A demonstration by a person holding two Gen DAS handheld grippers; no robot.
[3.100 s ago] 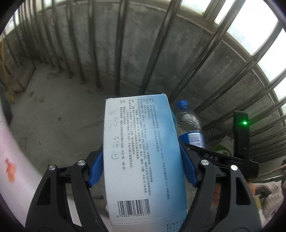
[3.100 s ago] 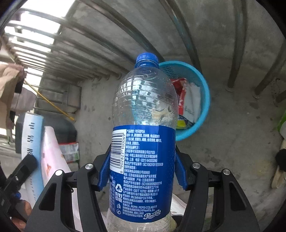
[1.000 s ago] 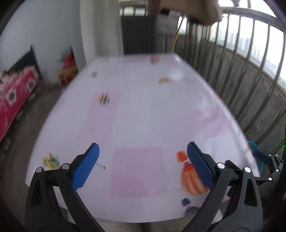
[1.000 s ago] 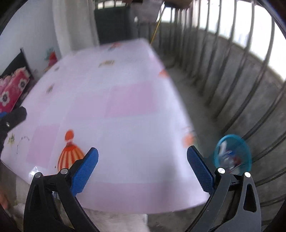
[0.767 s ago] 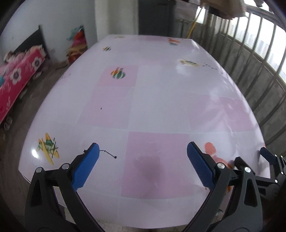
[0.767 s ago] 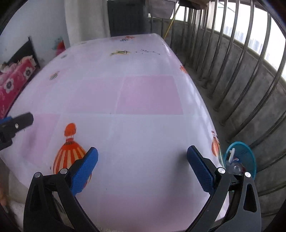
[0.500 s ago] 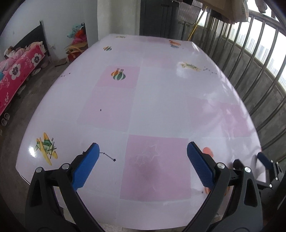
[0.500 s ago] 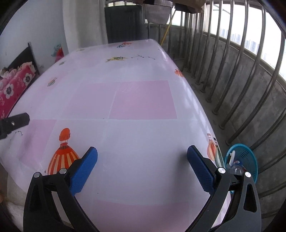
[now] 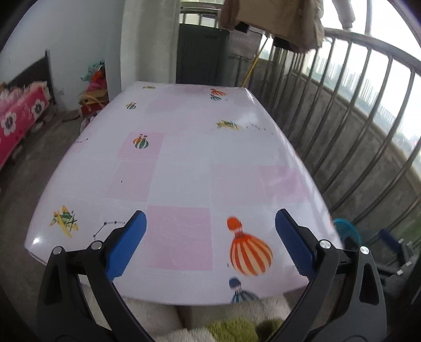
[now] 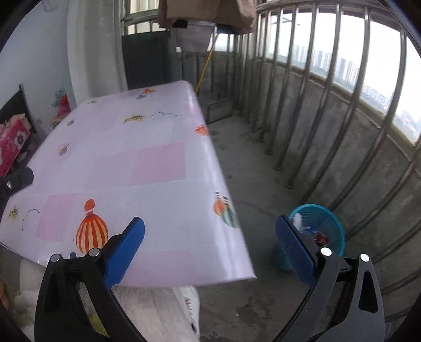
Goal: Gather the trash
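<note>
Both grippers hover empty at the near edge of a table on a concrete balcony. The left gripper is spread wide, its blue pads parted with nothing between them; past the fingers lies only the glossy pink-and-white cloth, printed with hot-air balloons and small planes. The right gripper is likewise released and holds nothing. Just beyond its right finger, on the floor well apart from the table and close to the railing, stands the teal basket, upright. The trash inside shows as scraps of white, red and blue; the finger hides part of it, and what each piece is cannot be made out. In the left view the basket is a blurred sliver past the right finger, beside the other gripper's tip at the frame's edge. Something pale and fuzzy fills the bottom of both views below the fingers, cut off and out of focus. Laundry hangs overhead, cropped at the top. A red floral bed is partly cut off far to the left.
</note>
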